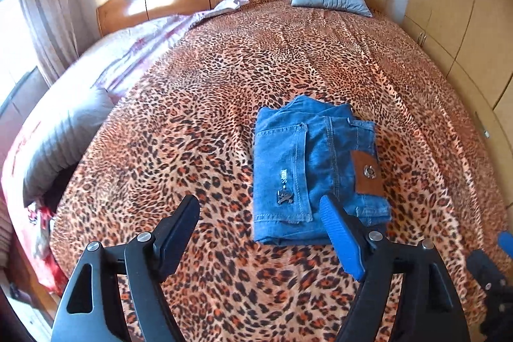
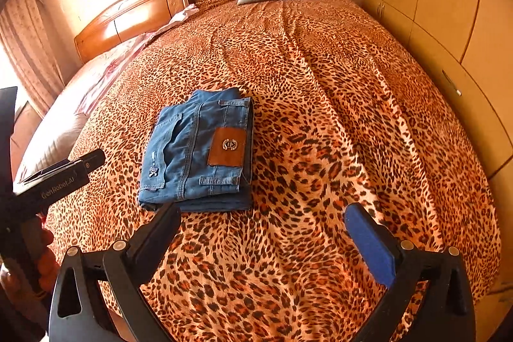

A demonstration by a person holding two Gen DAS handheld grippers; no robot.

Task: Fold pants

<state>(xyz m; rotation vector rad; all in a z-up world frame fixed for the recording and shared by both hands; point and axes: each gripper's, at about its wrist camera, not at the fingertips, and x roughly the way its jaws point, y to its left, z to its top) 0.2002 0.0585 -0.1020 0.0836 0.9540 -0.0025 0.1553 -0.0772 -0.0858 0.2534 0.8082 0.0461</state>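
Your left tool (image 1: 261, 221) and right tool (image 2: 263, 229) both gape wide, holding nothing, because the pants (image 2: 198, 153) lie folded compact on the bed (image 2: 320, 85), apparently done.

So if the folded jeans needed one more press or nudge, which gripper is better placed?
Probably the left gripper: its blue finger overlaps the jeans' near edge, jaws open and empty. The right gripper, also open, faces mostly bare bedspread, with the jeans off to its left.
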